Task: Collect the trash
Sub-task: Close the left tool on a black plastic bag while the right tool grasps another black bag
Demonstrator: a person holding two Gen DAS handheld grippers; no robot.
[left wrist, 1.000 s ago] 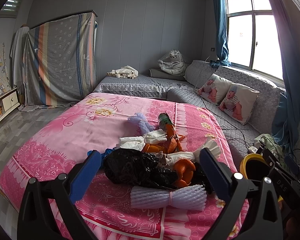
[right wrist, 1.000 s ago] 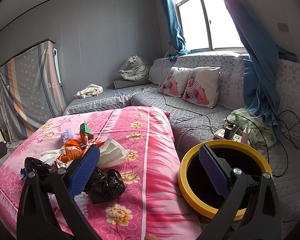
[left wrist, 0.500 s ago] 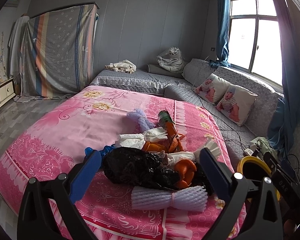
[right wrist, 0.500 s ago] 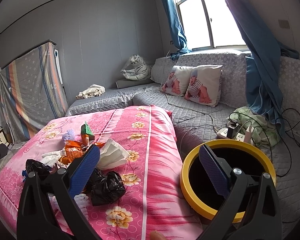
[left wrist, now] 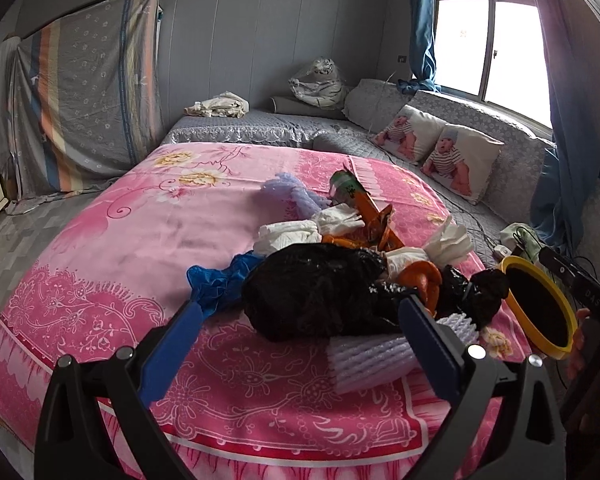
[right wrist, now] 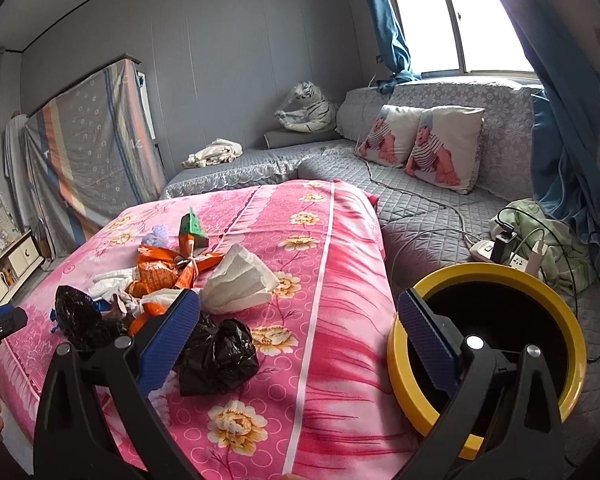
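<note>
A heap of trash lies on the pink bedspread (left wrist: 112, 248): a big black bag (left wrist: 312, 292), a white foam net sleeve (left wrist: 372, 356), a blue glove (left wrist: 220, 280), orange wrappers (left wrist: 380, 224), white tissues (left wrist: 292, 234) and a green-topped carton (left wrist: 342, 184). My left gripper (left wrist: 300, 350) is open and empty, just short of the black bag and foam sleeve. My right gripper (right wrist: 300, 336) is open and empty, between a small black bag (right wrist: 216, 354) and the yellow-rimmed bin (right wrist: 548, 292). A crumpled tissue (right wrist: 238, 282) lies ahead of it. The bin also shows in the left wrist view (left wrist: 512, 264).
A grey quilted sofa (right wrist: 420, 204) with two baby-print pillows (right wrist: 444, 148) runs along the window. A power strip with chargers and cables (right wrist: 504, 248) lies beside the bin. A cloth-covered wardrobe (left wrist: 88, 92) stands at the far left.
My left gripper has moved closer to the trash heap and slightly left, so the black bag looms larger. My right gripper has shifted a little; both stay open.
</note>
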